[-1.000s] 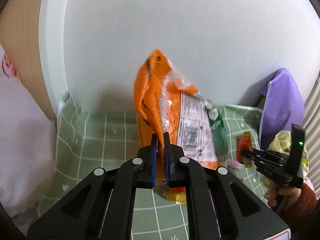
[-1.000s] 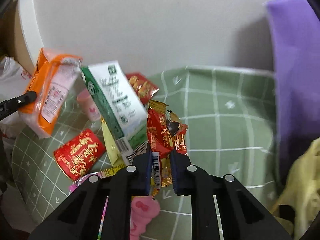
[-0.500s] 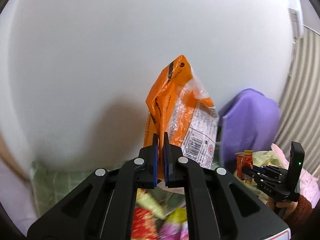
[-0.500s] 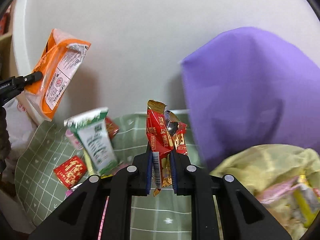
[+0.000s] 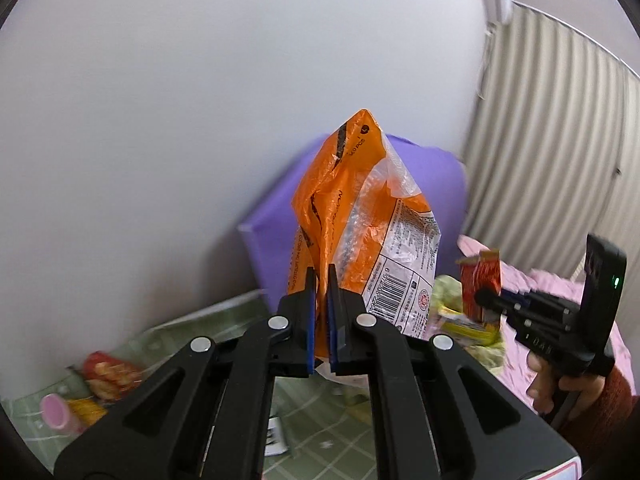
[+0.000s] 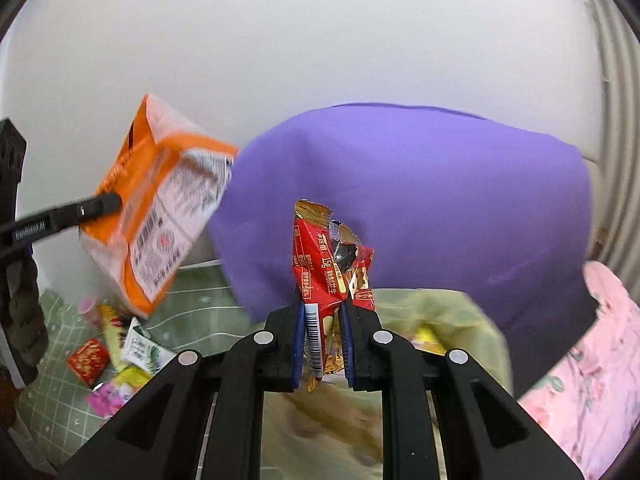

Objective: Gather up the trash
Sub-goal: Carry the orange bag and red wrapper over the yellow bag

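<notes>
My orange bag point(image 5: 360, 232) hides half the purple thing point(image 5: 272, 236); table litter point(image 6: 116, 356) is blurry, pink cloth point(image 6: 592, 376) cut off.

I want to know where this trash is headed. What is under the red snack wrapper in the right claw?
Under the red snack wrapper sits a yellowish bag, open, with some wrappers inside. The right claw covers its middle, so how full it is cannot be seen.

Two grippers are in view, a left gripper point(image 5: 320, 280) and a right gripper point(image 6: 322, 312), each carrying one item: one orange bag point(image 5: 360, 220) and one red snack wrapper point(image 6: 328, 264). One purple bin point(image 6: 420, 200) stands behind, with one yellow-green liner bag point(image 6: 460, 320). About six smaller wrappers lie on the one green checked cloth point(image 6: 192, 300), among them one red packet point(image 6: 88, 360) and one pink cup point(image 5: 58, 414).
</notes>
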